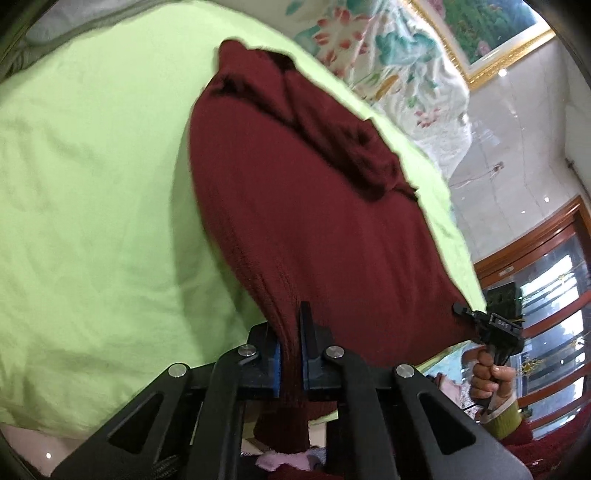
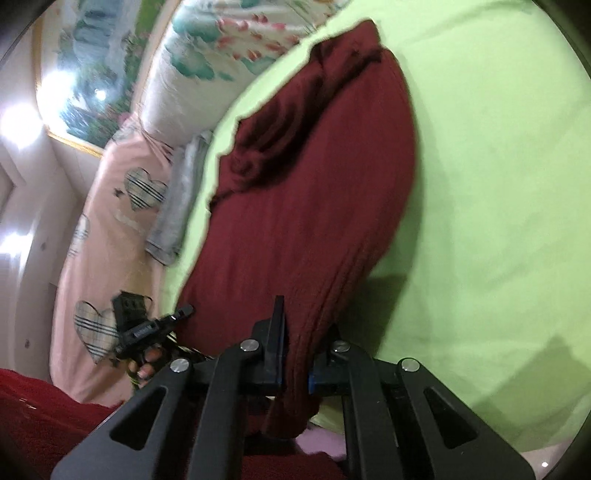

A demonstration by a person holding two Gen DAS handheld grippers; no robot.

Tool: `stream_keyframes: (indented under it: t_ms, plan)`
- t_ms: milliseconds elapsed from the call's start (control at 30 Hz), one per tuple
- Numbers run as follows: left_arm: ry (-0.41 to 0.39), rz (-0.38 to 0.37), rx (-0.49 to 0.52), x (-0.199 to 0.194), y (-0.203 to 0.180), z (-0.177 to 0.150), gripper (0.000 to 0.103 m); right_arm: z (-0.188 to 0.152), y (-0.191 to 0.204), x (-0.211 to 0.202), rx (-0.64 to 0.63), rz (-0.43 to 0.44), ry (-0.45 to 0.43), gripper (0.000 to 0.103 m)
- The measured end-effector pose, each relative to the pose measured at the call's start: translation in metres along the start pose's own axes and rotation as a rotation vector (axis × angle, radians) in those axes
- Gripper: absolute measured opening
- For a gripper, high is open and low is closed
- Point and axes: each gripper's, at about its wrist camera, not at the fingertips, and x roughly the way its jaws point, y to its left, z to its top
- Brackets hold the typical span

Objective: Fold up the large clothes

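Note:
A dark red knitted garment (image 1: 314, 221) lies spread on a light green bedsheet (image 1: 92, 184), its far end bunched into folds. In the left wrist view my left gripper (image 1: 290, 332) is shut on the garment's near edge, and the cloth is pinched between its blue pads. My right gripper (image 1: 460, 308) grips the same edge at the right, held by a hand (image 1: 487, 376). In the right wrist view my right gripper (image 2: 297, 332) is shut on the garment (image 2: 314, 184), which hangs down through the jaws. My left gripper (image 2: 184, 310) shows at the garment's left corner.
A floral quilt (image 1: 399, 74) is piled beyond the sheet, under a gold-framed painting (image 1: 491, 33). A wooden glass cabinet (image 1: 546, 295) stands at the right. Pink bedding with heart patches (image 2: 118, 229) and a grey folded cloth (image 2: 173, 214) lie left of the green sheet (image 2: 498, 184).

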Motion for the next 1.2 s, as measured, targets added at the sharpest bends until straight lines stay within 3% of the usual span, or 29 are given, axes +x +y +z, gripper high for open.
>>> stream_keyframes:
  t_ms: [300,433,533,733,867,1033,1200]
  plan:
    - [-0.201,-0.061,0.038,-0.029,-0.036,0.074,0.006,0.071,0.034,-0.013,-0.043,0.139,-0.143,0.009]
    - [-0.282,-0.088,0.04,-0.02,-0.044,0.131,0.006,0.124,0.045,-0.002,-0.086,0.129,-0.185,0.009]
    - [-0.321,-0.064,0.056,-0.002,-0.049,0.179,0.005,0.168,0.041,0.013,-0.083,0.102,-0.207,0.009]
    - [-0.318,0.047,0.004,0.064,-0.032,0.267,0.004,0.249,0.002,0.06,0.009,-0.032,-0.215,0.009]
    - [-0.263,0.139,-0.053,0.124,-0.001,0.304,0.004,0.275,-0.031,0.095,0.073,-0.156,-0.18,0.009]
    - [-0.196,0.195,-0.046,0.166,0.021,0.309,0.004,0.275,-0.051,0.117,0.105,-0.184,-0.167,0.009]
    - [-0.19,0.183,-0.044,0.155,0.024,0.296,0.009,0.27,-0.046,0.104,0.13,-0.16,-0.188,0.013]
